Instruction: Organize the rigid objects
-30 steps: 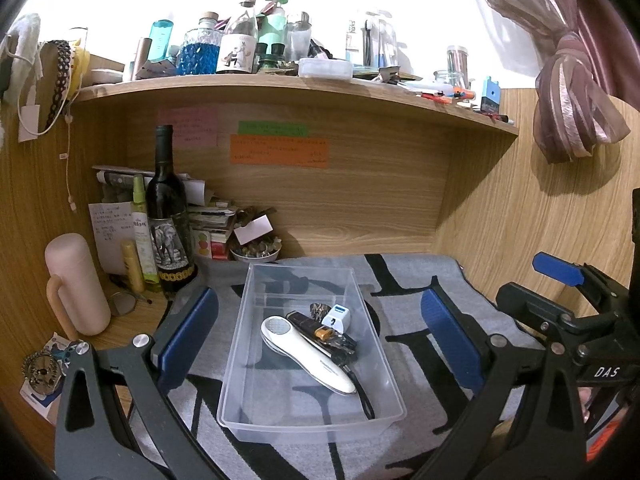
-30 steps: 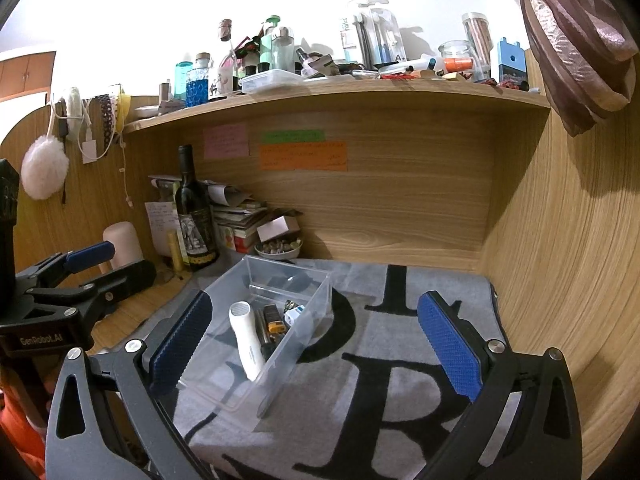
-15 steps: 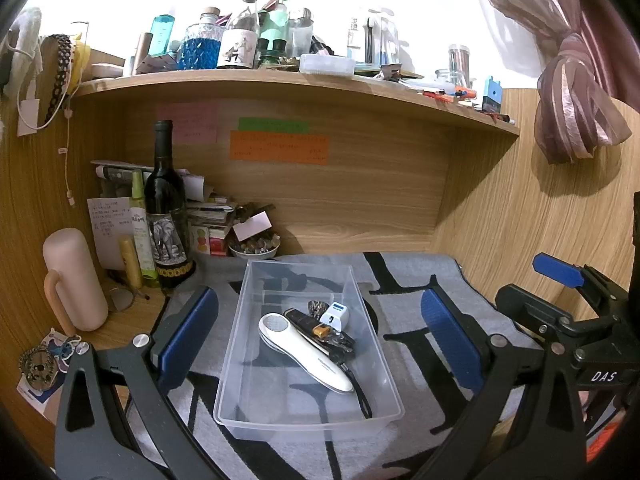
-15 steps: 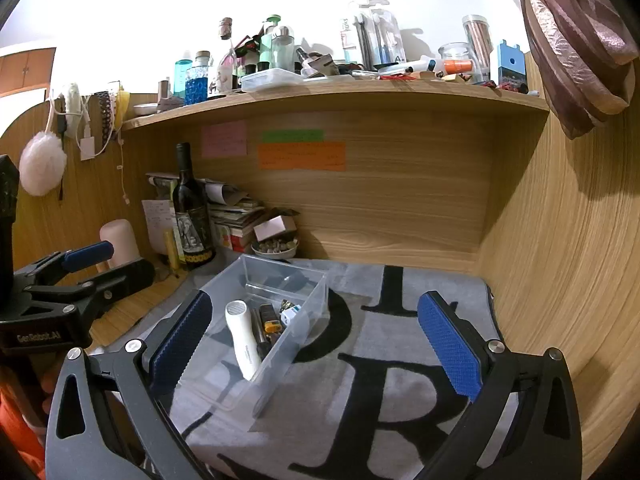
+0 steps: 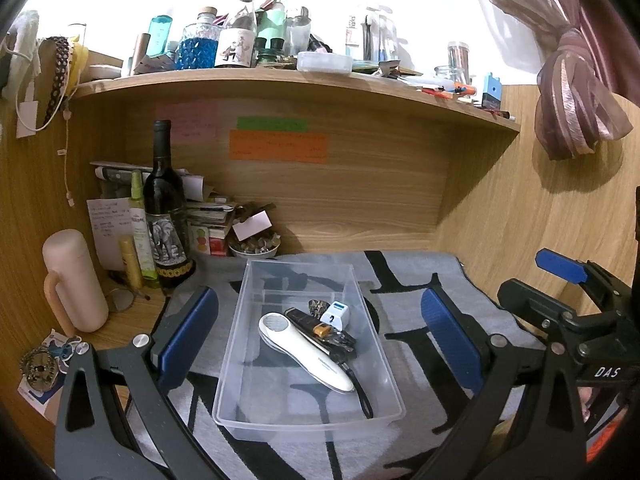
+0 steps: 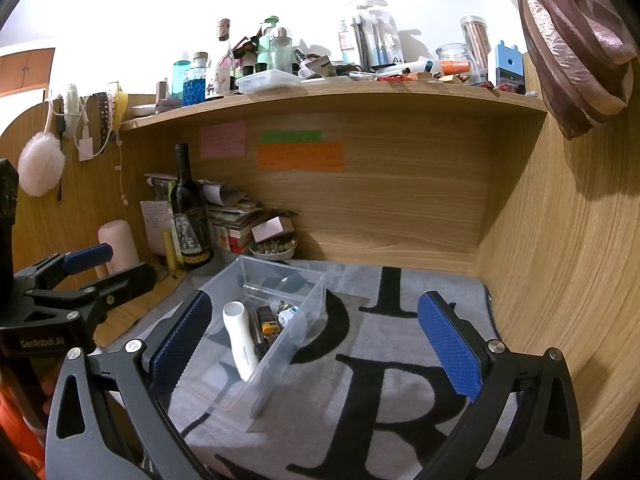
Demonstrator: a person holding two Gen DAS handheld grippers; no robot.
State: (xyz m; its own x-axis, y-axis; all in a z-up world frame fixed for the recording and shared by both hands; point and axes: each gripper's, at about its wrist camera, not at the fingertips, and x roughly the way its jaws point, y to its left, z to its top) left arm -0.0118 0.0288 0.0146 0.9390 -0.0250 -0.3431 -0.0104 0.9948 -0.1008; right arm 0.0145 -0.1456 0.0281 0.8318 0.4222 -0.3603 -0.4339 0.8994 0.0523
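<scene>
A clear plastic bin (image 5: 240, 380) stands on a grey mat with black letters (image 5: 412, 292). Inside lie a white handheld device (image 5: 304, 354), a dark folding tool with an orange part (image 5: 322, 328), a small white and blue charger (image 5: 337, 315) and a small patterned piece. The bin also shows in the right wrist view (image 6: 304, 308) with the white device (image 6: 240, 340). My left gripper (image 5: 318, 334) is open and empty, held above and in front of the bin. My right gripper (image 6: 316, 340) is open and empty, to the right of the bin over the mat.
A wine bottle (image 5: 166, 216), a pink mug (image 5: 74, 280), small yellow and green bottles, papers and a bowl of small bits (image 5: 254, 246) crowd the back left corner. A shelf (image 5: 304, 88) full of bottles runs overhead. A wooden wall (image 6: 560, 260) closes the right side.
Both grippers have drawn back and up slightly, so the bin sits a little farther off in both views. Nothing in the bin has moved. Both stay open.
</scene>
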